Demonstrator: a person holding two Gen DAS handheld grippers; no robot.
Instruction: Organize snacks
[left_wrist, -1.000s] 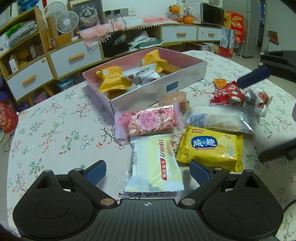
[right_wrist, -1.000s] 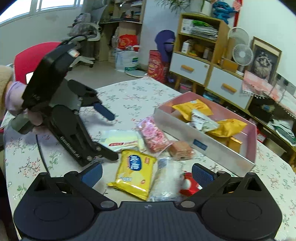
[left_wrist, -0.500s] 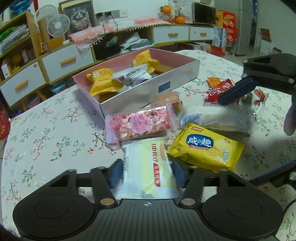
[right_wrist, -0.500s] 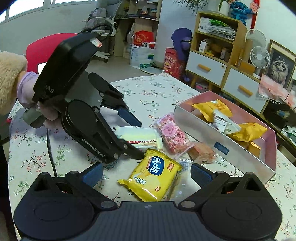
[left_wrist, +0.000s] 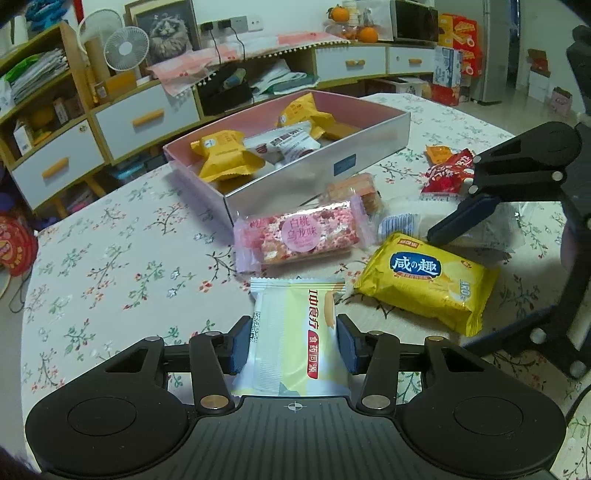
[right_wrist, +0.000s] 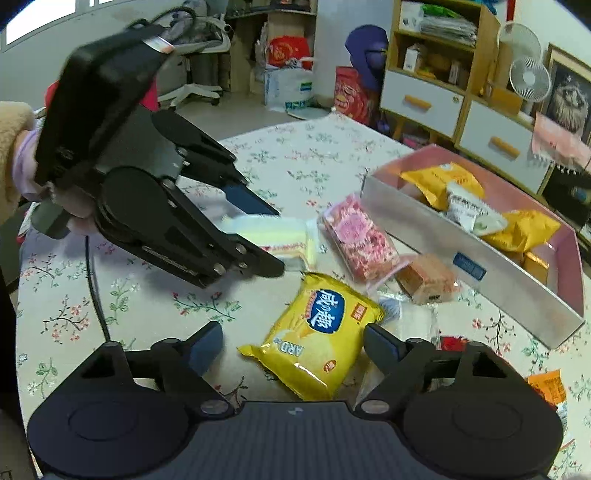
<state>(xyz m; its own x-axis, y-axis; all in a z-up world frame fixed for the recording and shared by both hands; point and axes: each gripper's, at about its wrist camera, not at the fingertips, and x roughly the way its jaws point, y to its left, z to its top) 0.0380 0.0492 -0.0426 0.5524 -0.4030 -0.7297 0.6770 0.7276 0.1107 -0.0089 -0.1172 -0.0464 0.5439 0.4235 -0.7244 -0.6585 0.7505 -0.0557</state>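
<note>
Counter (left_wrist: 110, 240) with a floral cloth, carrying all the snacks. Open box (left_wrist: 373, 144), silver outside and pink inside, serves as the landmark; it already contains yellow packets (left_wrist: 225, 158) and a white packet (left_wrist: 284, 142). Just in front of the box's near wall lie a pink rice-crisp bar (left_wrist: 299, 236), a small orange cake (right_wrist: 428, 277) touching that wall, and a clear-wrapped white snack (left_wrist: 406, 221). Farther from the box, on the near side of the pink bar, lie a yellow cracker pack (right_wrist: 314, 343) and a pale yellow-white wafer packet (left_wrist: 295, 339). Red wrappers (left_wrist: 447, 170) rest near the box's right corner in the left wrist view.

Left gripper (left_wrist: 293, 341): fingers closing, both pads (left_wrist: 240, 343) against the sides of the wafer packet, which lies on the counter. Right gripper (right_wrist: 295, 345): fingers closing around the cracker pack, one pad (right_wrist: 380, 345) at its edge, the other not yet touching it; the pack lies flat on the counter
</note>
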